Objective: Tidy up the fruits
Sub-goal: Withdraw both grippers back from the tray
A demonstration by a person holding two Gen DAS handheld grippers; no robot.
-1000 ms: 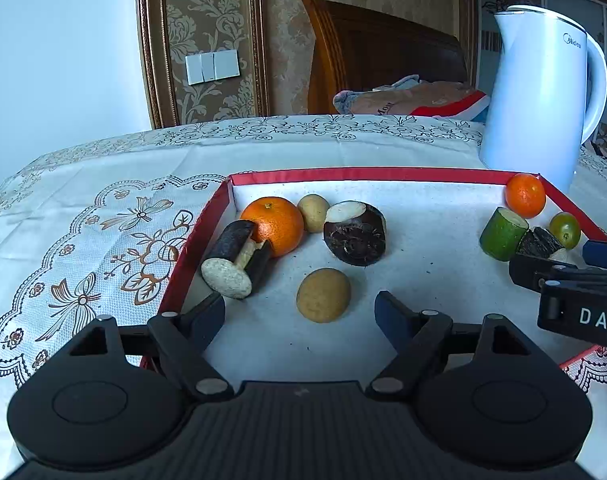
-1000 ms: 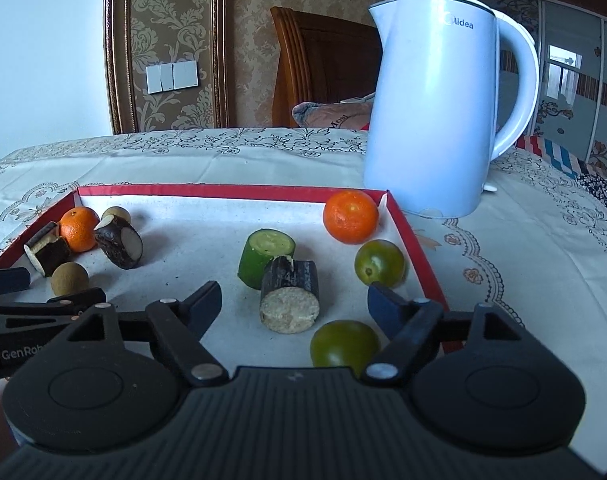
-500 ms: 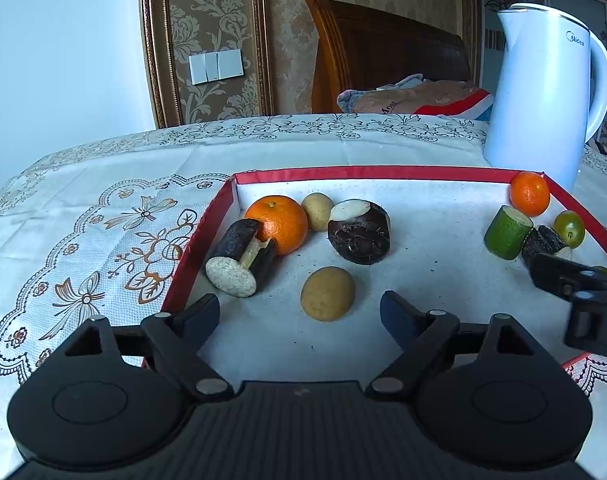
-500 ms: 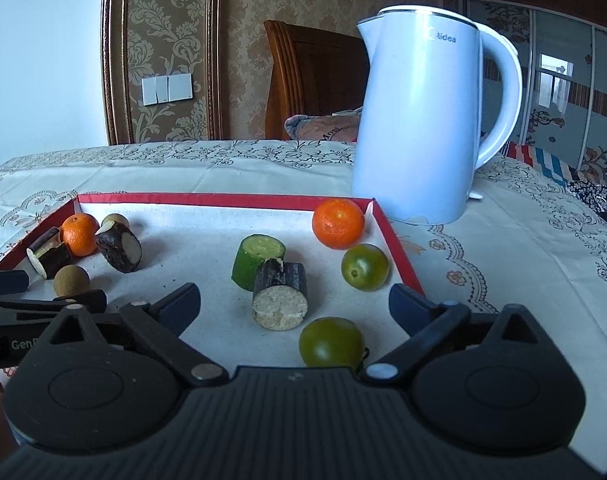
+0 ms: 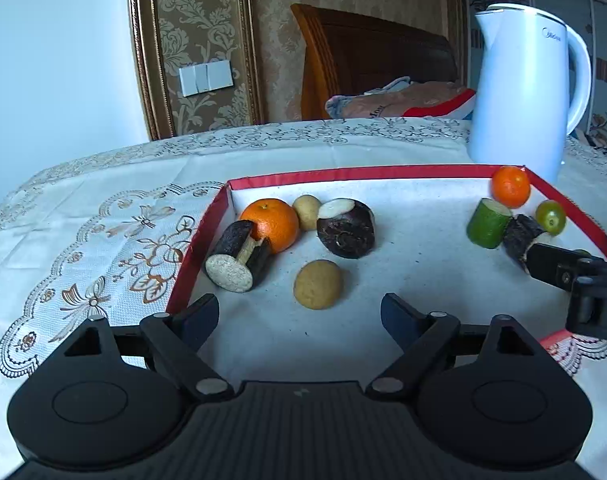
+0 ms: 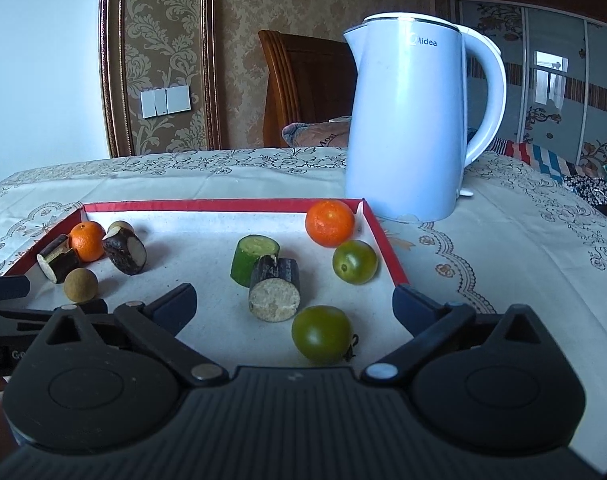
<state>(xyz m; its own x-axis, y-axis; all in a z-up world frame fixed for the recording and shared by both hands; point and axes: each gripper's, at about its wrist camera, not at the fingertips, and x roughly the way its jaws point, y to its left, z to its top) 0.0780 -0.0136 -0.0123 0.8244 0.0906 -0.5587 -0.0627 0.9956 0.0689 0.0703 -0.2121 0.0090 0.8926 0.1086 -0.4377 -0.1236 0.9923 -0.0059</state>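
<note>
Glossy white plastic kettle; matt white tray floor, red rim; lace-patterned cloth on desk; smooth shiny green tomatoes; varnished wooden chair.

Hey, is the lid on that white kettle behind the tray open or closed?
Closed. In the right wrist view the white kettle stands upright and its lid sits flat on the rim, with no gap showing.

Both grippers are matte black plastic: round pivot discs, silver screws, ribbed centre, dark blue jaws.
</note>
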